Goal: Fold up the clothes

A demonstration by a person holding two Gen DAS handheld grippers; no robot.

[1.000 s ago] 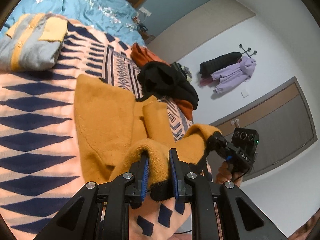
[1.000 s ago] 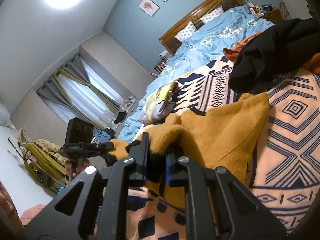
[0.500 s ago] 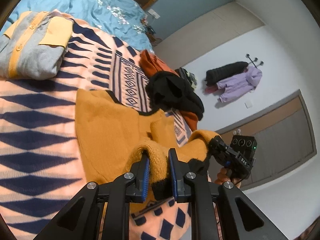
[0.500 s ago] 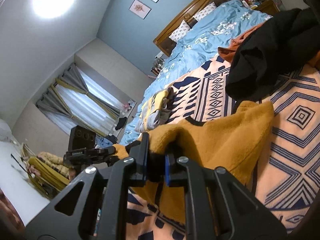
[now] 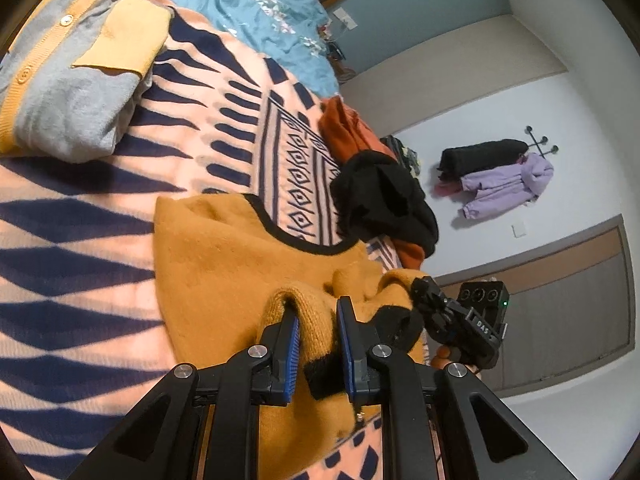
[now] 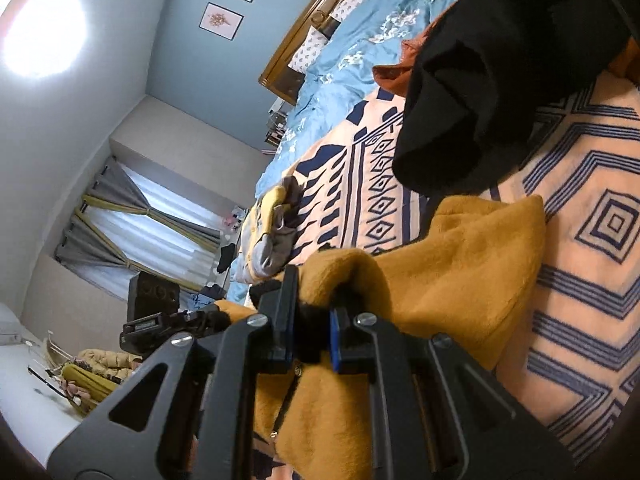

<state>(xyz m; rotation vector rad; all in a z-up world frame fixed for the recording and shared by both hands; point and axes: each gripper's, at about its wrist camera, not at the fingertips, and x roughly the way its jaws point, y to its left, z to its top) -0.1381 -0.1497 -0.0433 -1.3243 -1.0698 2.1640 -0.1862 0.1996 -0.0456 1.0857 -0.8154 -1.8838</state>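
A mustard-yellow sweater [image 5: 224, 264] with black trim lies on the patterned blanket [image 5: 80, 224], its collar end flat and its near end lifted. My left gripper [image 5: 316, 320] is shut on a thick fold of its hem. Further right in the left wrist view, the right gripper [image 5: 424, 292] pinches the other corner of the hem. In the right wrist view, my right gripper [image 6: 314, 316] is shut on the sweater [image 6: 460, 272], and the left gripper [image 6: 224, 316] holds the far corner at the left.
A folded grey and yellow cardigan [image 5: 76, 80] lies at the blanket's far left. A heap of black [image 5: 384, 200] and orange clothes [image 5: 348, 128] sits just beyond the sweater. A blue duvet [image 6: 360, 48] covers the head of the bed. Coats [image 5: 504, 176] hang on the wall.
Both grippers have carried the lifted hem forward over the sweater toward its collar. The cardigan and the black heap now appear closer in both views.
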